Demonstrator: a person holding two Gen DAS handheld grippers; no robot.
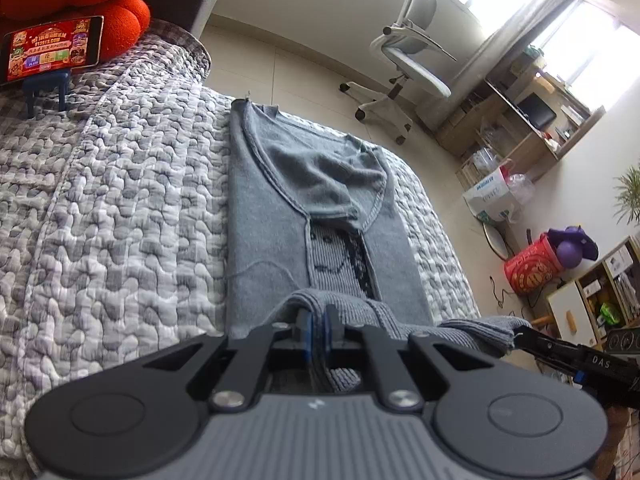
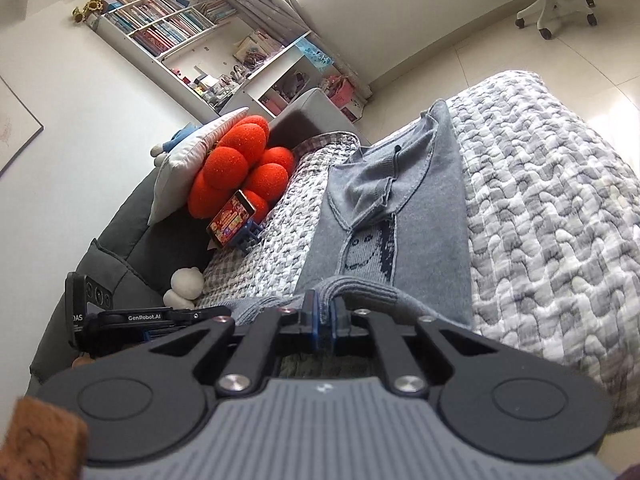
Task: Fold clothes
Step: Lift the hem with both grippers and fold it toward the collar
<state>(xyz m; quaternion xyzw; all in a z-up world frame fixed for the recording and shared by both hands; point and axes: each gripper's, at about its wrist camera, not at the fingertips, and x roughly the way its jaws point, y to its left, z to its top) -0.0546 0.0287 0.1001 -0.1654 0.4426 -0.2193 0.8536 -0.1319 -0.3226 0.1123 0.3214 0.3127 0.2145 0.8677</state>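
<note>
Sweater (image 1: 280, 216) is lying on the quilt (image 1: 120, 208), filling the frame centre. I am pinching its ribbed hem (image 1: 340, 312) with left gripper (image 1: 316, 330) and right gripper (image 2: 325, 316), both pressed together.

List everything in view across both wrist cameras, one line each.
Sweater: one, grey, smiley face knitted on it, flat on the quilt with its sides folded in, ribbed hem lifted.
Quilt: one, grey and white, covering the sofa.
Sofa: one, dark grey.
Cushion: one, red-orange, ball-shaped lobes, at the sofa back.
Pillow: one, white, behind the cushion.
Phone: one, screen lit red, on a blue stand.
Plush toy: one, white, on the sofa.
Office chair: one, white, on the floor.
Bookshelf: one, white, on the wall.
Left hand-held gripper: black, shut on the hem.
Right hand-held gripper: black, shut on the hem.
</note>
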